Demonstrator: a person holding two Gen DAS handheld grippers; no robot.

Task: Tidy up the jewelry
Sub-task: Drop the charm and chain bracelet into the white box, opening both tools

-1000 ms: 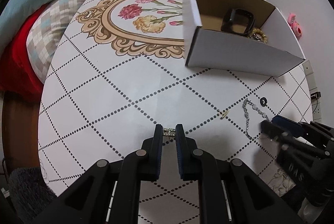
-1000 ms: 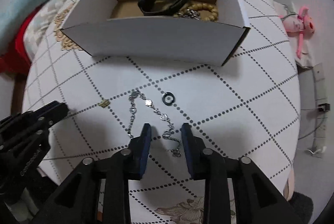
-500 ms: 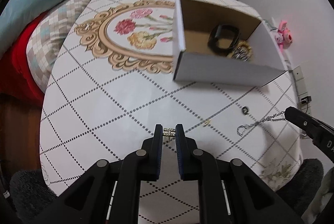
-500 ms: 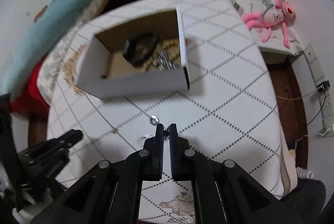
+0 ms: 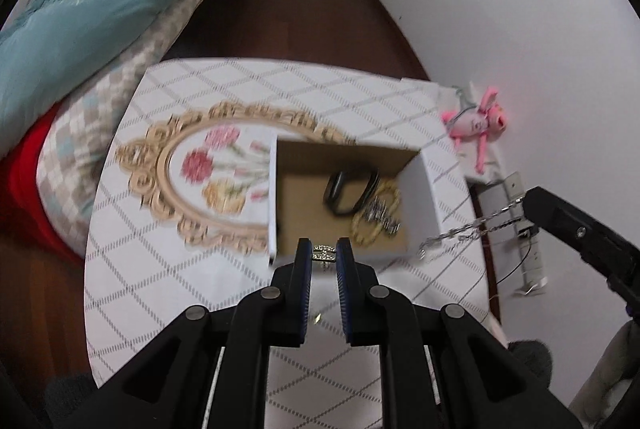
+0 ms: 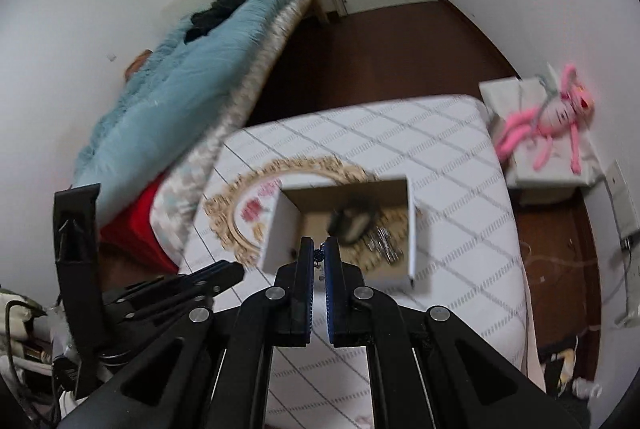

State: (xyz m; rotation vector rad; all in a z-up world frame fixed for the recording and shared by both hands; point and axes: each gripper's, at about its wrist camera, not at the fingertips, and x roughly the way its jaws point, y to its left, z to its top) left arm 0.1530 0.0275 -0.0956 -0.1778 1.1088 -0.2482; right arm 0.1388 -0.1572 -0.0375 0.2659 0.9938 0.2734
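Note:
My left gripper [image 5: 324, 254] is shut on a small gold rhinestone ring [image 5: 324, 253], held in the air just before the near wall of the white cardboard box [image 5: 425, 189]. Inside the box lie a black bracelet [image 5: 350, 191], a bead bracelet [image 5: 366, 229] and a silver piece. At the right edge of the left wrist view my right gripper [image 5: 525, 202] holds a silver chain [image 5: 460, 233] that dangles beside the box. In the right wrist view the right gripper [image 6: 319, 254] is shut on the chain's end [image 6: 319, 255], with the box [image 6: 412, 229] below and ahead.
The box stands on a white table [image 5: 180, 269] with a diamond pattern and a gold-framed flower print [image 5: 208, 165]. A bed with a teal blanket [image 6: 168, 89] is on the left. A pink plush toy [image 6: 548, 121] lies on a small stand at the right. Dark floor and a door lie beyond.
Both grippers rose well above the table and tilted up. The right one shut on the chain and lifted it off the table; the left kept the ring and carried it toward the box.

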